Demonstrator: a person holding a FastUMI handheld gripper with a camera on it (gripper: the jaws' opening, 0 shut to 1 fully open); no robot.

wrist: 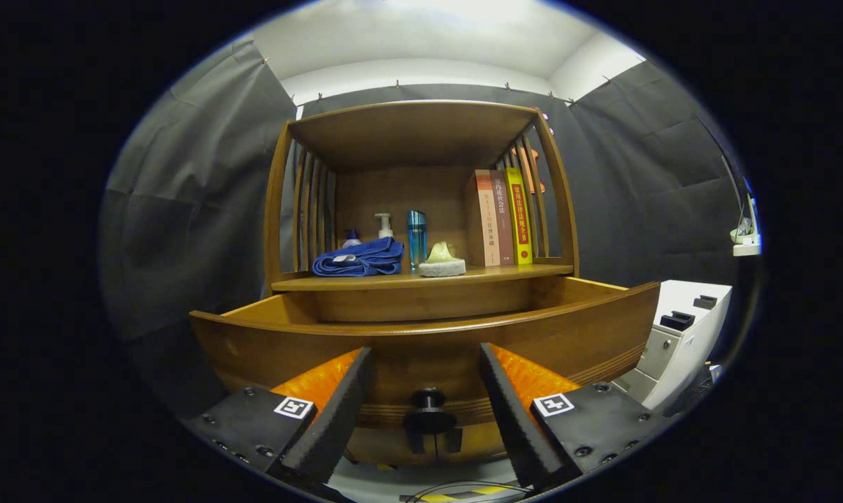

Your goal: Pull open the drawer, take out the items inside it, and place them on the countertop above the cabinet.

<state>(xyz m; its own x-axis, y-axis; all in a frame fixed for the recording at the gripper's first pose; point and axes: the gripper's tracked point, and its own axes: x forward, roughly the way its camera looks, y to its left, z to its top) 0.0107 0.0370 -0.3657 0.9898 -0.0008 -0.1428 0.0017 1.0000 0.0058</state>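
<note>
The drawer (421, 328) stands pulled out from the wooden cabinet (421, 140), its dark knob (429, 399) sitting in the gap between the fingers of the gripper (425, 412), which are spread wide and grip nothing, neither touching the knob. On the countertop (365, 281) just above the drawer lie a folded blue towel (360, 258), a white pump bottle (384, 225), a blue tumbler (416, 239) and a pale sponge-like lump (442, 260). To their right stand three upright books (500, 218), spines printed with characters too small to read; the inside of the drawer is hidden behind its front.
</note>
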